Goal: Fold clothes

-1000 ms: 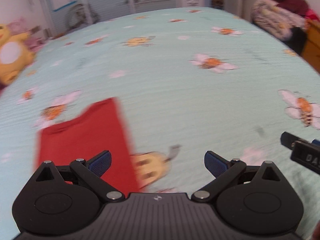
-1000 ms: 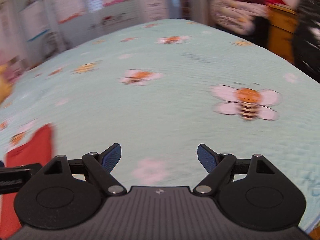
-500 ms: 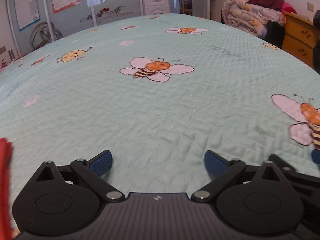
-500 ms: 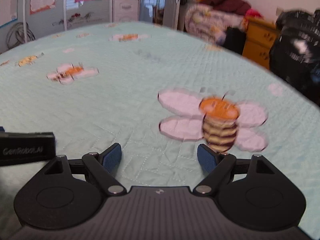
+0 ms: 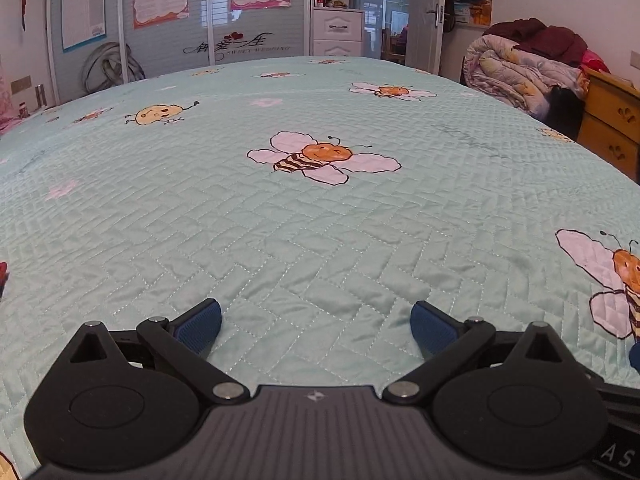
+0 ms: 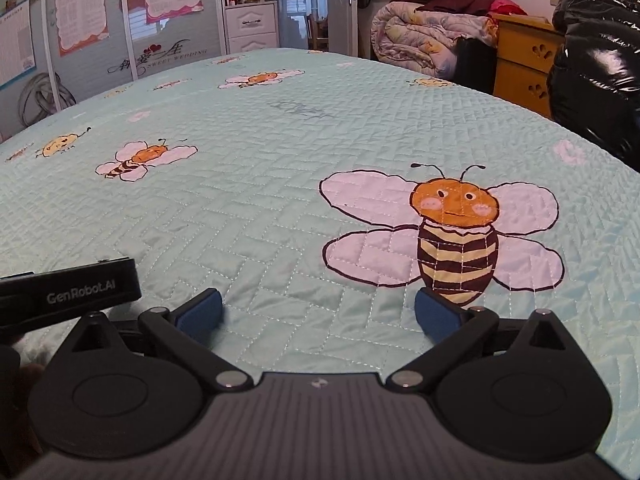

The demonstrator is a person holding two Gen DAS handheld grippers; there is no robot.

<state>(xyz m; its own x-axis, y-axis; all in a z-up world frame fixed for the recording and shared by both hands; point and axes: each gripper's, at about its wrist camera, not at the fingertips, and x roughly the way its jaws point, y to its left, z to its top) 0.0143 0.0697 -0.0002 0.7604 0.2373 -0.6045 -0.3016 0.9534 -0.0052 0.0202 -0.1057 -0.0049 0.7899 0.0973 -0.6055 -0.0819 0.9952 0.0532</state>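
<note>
The red cloth (image 5: 3, 271) was the thing to fold, and only a tiny red bit showed, far off to the left of the left gripper (image 5: 316, 322). It would likely be soft, light and floppy, so a corner or an edge looked best to pinch. The left gripper's jaws stood wide apart with nothing in them. The right gripper (image 6: 318, 310) had just been opening its jaws, and they held nothing. Under both lay the green bee blanket (image 6: 280, 200).
</note>
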